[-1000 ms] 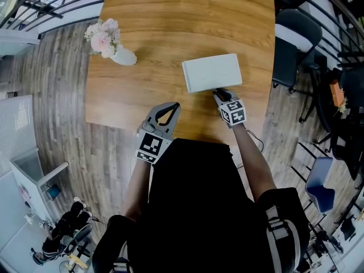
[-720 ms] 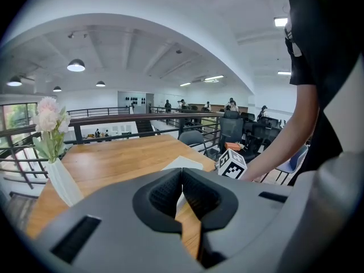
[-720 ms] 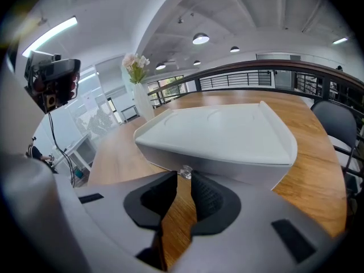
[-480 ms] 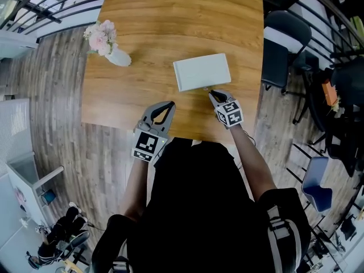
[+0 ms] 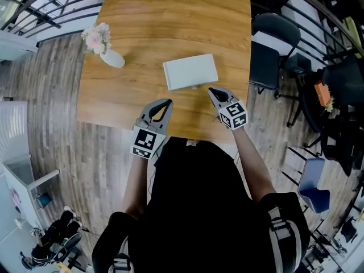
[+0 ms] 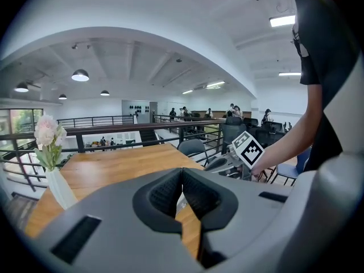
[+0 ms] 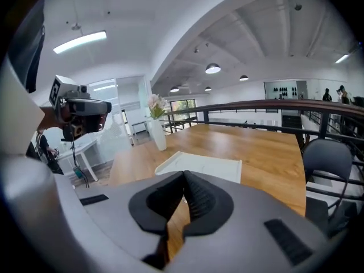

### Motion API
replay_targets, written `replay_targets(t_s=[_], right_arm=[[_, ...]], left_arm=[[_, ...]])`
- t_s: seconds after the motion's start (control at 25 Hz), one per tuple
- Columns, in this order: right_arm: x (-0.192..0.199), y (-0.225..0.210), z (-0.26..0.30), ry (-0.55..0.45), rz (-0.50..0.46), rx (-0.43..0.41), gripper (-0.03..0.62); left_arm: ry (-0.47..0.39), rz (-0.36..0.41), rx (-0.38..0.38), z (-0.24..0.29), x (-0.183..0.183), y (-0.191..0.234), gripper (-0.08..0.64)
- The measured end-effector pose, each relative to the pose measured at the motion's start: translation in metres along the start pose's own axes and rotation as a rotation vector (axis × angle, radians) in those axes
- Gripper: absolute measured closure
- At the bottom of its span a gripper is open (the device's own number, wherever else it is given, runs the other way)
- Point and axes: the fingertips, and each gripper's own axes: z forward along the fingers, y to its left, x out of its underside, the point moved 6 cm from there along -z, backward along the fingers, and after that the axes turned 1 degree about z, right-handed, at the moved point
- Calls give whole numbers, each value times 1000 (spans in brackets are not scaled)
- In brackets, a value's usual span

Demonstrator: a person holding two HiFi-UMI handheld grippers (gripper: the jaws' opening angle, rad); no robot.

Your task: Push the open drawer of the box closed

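A white box (image 5: 190, 71) lies flat on the wooden table (image 5: 170, 16), and its front face looks flush, with no drawer sticking out. My right gripper (image 5: 211, 90) is shut and empty, its tip a short gap from the box's near right corner. In the right gripper view the box (image 7: 199, 164) lies just beyond the shut jaws of the right gripper (image 7: 184, 174). My left gripper (image 5: 168, 102) hovers over the table's near edge, left of the box, also shut on nothing. The left gripper view shows the left gripper (image 6: 182, 170) with jaws pressed together.
A white vase of pink flowers (image 5: 105, 47) stands at the table's left edge. A dark office chair (image 5: 276, 33) sits just off the table's right side. Black railings run along the far side. Wooden floor surrounds the table.
My right gripper has drawn back from the box's front edge, which it touched a second ago. The left gripper keeps its place. The head view has shifted, so the table sits further left.
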Motion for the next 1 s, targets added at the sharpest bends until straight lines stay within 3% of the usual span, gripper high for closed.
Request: replay_targets(t_s=[0.28,0.68,1.0], right_arm=[[-15,9,-51,-34,-104,-54,577],[3,-1,-100,-72,-61,-104,577],[8,1,-134,-89,-130,-133,578]], left_arm=[[9,-7,-29,-6,-3,-36,537],[1,-8,-87,-9,-10,-82,537],[2,-21,-128,-14,-7,-122,537]])
